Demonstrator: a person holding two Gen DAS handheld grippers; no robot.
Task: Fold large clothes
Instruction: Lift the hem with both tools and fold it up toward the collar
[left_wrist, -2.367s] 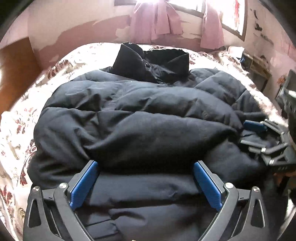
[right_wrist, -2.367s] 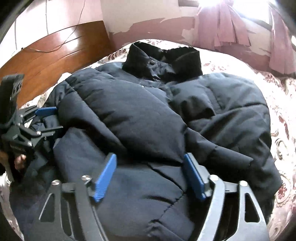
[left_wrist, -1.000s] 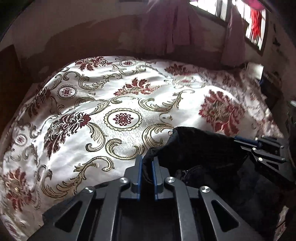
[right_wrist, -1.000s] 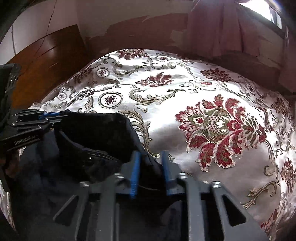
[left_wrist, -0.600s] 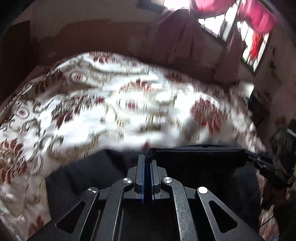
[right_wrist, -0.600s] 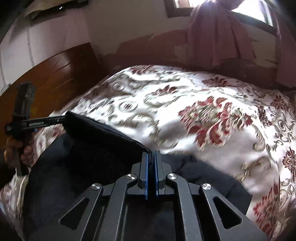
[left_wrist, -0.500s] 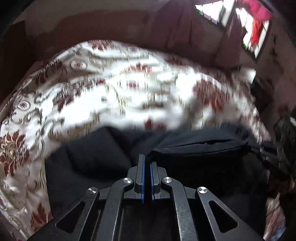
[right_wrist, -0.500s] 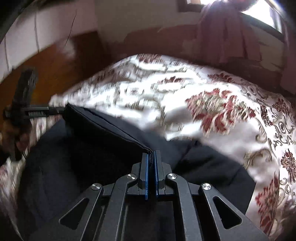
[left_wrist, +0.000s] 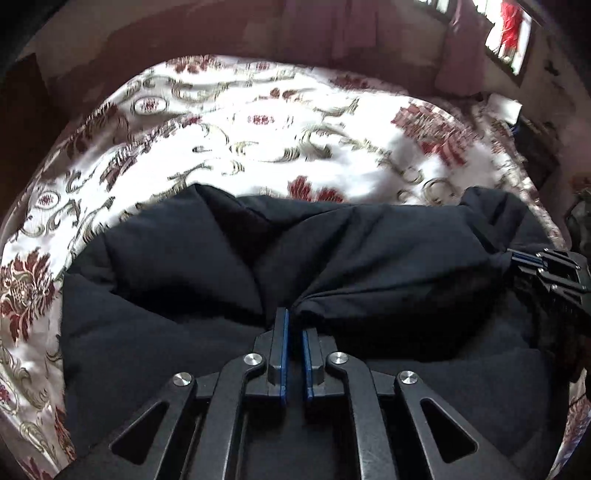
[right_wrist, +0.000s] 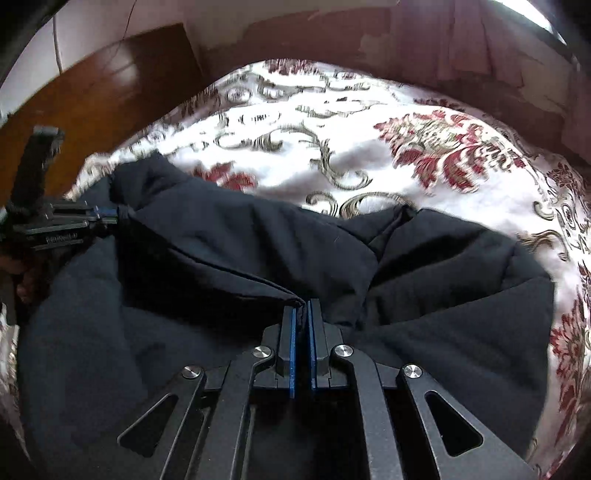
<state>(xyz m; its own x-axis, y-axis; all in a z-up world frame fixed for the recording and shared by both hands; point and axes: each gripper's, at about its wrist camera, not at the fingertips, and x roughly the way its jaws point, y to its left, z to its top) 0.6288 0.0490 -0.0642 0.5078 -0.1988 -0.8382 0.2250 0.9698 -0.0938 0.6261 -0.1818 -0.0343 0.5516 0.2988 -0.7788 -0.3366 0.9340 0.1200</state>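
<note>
Two corners of one dark puffy jacket (left_wrist: 184, 277) are being pinched, one by each gripper. The jacket is lying on a bed, on a white bed cover (left_wrist: 240, 122) with red flowers and gold swirls. It is being spread low over the near part of the bed, and the far part of the cover is being left bare.

The edge of the jacket is being held by the left gripper (left_wrist: 293, 321). Its blue fingers (left_wrist: 282, 343) have just been opening a little, and a thin gap is being shown between them. Cloth is still being gathered into a tight bunch at their tips, with creases running out from that spot.

Another part of the edge is being held by the right gripper (right_wrist: 303, 314). Its fingers (right_wrist: 292, 354) are being pressed nearly together, with a thin fold of the cloth caught at their tips.

Between the two grippers the folded edge is being pulled into a long ridge. The rest of the jacket is looking soft, thick and lumpy, with deep dents in it.

A brown wooden headboard (right_wrist: 110, 85) and a pink curtain (right_wrist: 443, 40) are being seen behind the bed.
</note>
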